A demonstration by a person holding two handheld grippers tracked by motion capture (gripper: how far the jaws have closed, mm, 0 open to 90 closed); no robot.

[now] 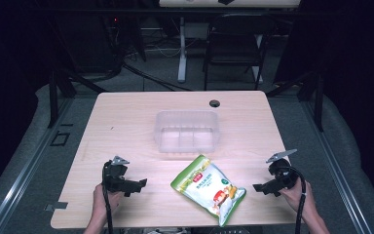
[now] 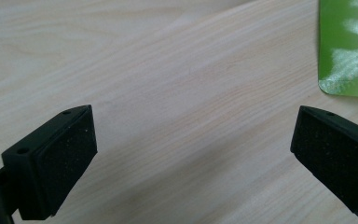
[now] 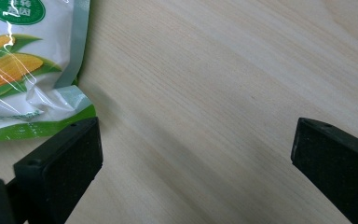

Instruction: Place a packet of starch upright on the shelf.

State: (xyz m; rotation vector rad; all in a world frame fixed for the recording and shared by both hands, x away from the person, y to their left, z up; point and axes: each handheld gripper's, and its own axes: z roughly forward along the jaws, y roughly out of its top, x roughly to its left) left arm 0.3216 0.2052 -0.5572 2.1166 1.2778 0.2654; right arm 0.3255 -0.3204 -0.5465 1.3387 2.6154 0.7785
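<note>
Left tongs (image 1: 135,184): low on the counter at the person's near left, jaws spread wide with nothing between them; in the left gripper view there's bare wood between the pads and just a green corner of the bag (image 2: 347,46) up at the top right

Right tongs (image 1: 259,187): mirror picture on the near right, jaws gaping and empty; in the right gripper view the bag's bottom seam lies just past the left pad (image 3: 58,170), close but apart from it as far as I can tell

Corn snack bag (image 1: 208,189): here's the thing to watch, a green and white pouch with corn cobs printed on it, lying flat on the counter between the two tongs, near the front edge

Long axis: runs on a slant, top end toward the tray, bottom corner down toward the person's right, almost at the counter's lip

Who's nearer: looks like the right tongs by a whisker at that lower corner; the left tongs face the bag's green left edge across a slightly wider strip of wood

Way in: each pair points inward, so the bag lies straight ahead of both; I'd judge a short slide inward from either side would do it

Clear plastic tray (image 1: 187,130): farther back at mid-counter, divided into compartments, empty from what I can see, just beyond the bag's top end

Counter (image 1: 126,122): pale wood, a small dark grommet (image 1: 215,103) near its far edge

Beyond: a dark chair (image 1: 236,44) and table legs on a grey floor
</note>
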